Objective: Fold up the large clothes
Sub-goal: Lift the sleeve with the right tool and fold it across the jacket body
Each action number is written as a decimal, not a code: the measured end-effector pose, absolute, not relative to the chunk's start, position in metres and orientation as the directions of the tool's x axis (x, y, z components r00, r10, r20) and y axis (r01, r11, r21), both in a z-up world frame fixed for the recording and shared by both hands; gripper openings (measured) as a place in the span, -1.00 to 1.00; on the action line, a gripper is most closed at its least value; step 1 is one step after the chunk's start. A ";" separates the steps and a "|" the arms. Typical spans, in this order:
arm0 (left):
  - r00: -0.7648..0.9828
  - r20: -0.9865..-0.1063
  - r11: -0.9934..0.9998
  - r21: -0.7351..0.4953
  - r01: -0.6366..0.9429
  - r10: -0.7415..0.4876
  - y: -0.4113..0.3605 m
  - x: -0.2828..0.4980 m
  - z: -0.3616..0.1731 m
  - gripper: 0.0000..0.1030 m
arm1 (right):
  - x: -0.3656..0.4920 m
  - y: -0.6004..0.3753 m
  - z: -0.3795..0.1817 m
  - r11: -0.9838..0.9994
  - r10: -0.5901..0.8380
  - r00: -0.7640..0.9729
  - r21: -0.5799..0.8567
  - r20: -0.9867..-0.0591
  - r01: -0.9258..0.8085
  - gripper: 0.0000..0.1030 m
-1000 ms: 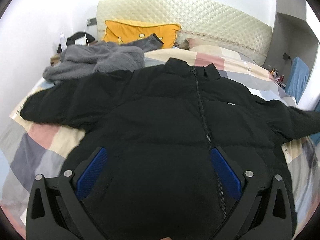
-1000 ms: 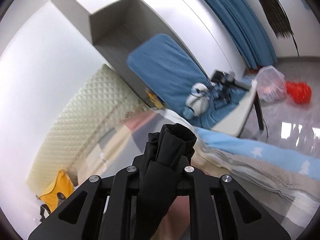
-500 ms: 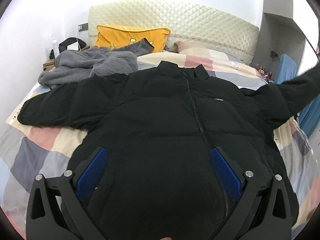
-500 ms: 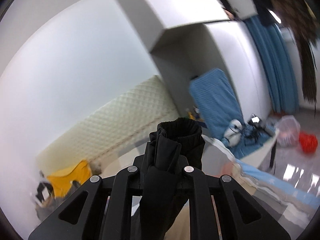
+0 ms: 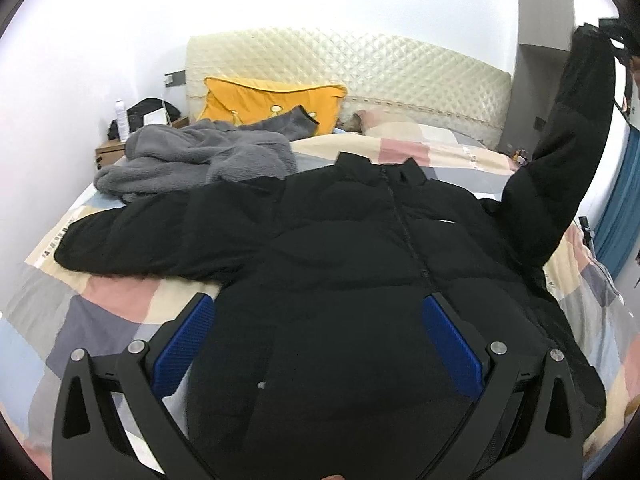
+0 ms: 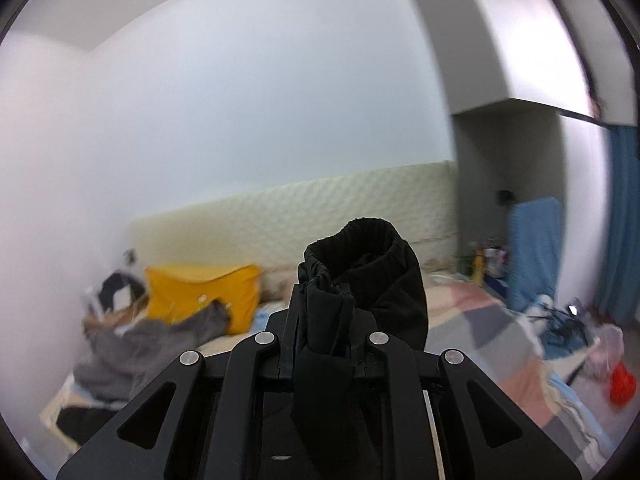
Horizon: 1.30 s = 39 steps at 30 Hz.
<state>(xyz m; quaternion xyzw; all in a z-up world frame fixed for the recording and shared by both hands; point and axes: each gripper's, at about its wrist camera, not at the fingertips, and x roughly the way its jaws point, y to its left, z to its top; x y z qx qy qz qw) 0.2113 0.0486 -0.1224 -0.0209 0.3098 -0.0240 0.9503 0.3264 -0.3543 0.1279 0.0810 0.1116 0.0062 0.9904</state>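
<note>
A black puffer jacket [image 5: 360, 264] lies front up on the patchwork bed, zipper closed, collar toward the headboard. Its left sleeve [image 5: 152, 236] lies spread out flat. Its right sleeve [image 5: 568, 136] is lifted high in the air at the right. My right gripper [image 6: 324, 312] is shut on that sleeve's elastic cuff [image 6: 360, 264] and holds it up; it also shows in the left wrist view [image 5: 612, 36]. My left gripper [image 5: 320, 328] is open and empty, hovering over the jacket's lower front.
A grey fleece garment [image 5: 200, 156] lies heaped at the bed's far left, by a yellow pillow [image 5: 272, 100] and the quilted headboard [image 5: 360, 68]. A nightstand [image 5: 108, 152] with a bottle stands at far left. Blue curtain [image 6: 624, 216] and floor clutter lie to the right.
My right gripper has raised the right sleeve from near the bed to high in the air and swung toward the headboard. My left gripper stays open over the jacket.
</note>
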 end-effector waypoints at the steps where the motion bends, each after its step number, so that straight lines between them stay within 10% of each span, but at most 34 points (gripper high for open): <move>1: 0.808 -0.586 0.998 -0.054 0.029 -0.055 0.052 0.211 -0.122 1.00 | 0.329 -0.341 0.126 0.988 0.049 0.973 0.154 -0.224 -0.015 -0.77; 16: 0.783 -0.620 0.982 -0.169 -0.082 -0.042 0.113 0.230 -0.143 1.00 | 0.397 -0.062 -0.021 0.903 0.395 0.784 0.044 -0.480 -0.428 -0.77; 32: 0.735 -0.678 0.961 -0.206 -0.185 -0.004 0.156 0.246 -0.174 1.00 | 0.429 0.054 -0.239 0.844 0.376 0.524 0.049 -0.764 -0.535 -0.70; 39: 0.712 -0.702 0.960 -0.214 -0.181 -0.023 0.156 0.252 -0.181 1.00 | 0.428 0.049 -0.228 0.821 0.444 0.486 0.124 -0.753 -0.557 -0.28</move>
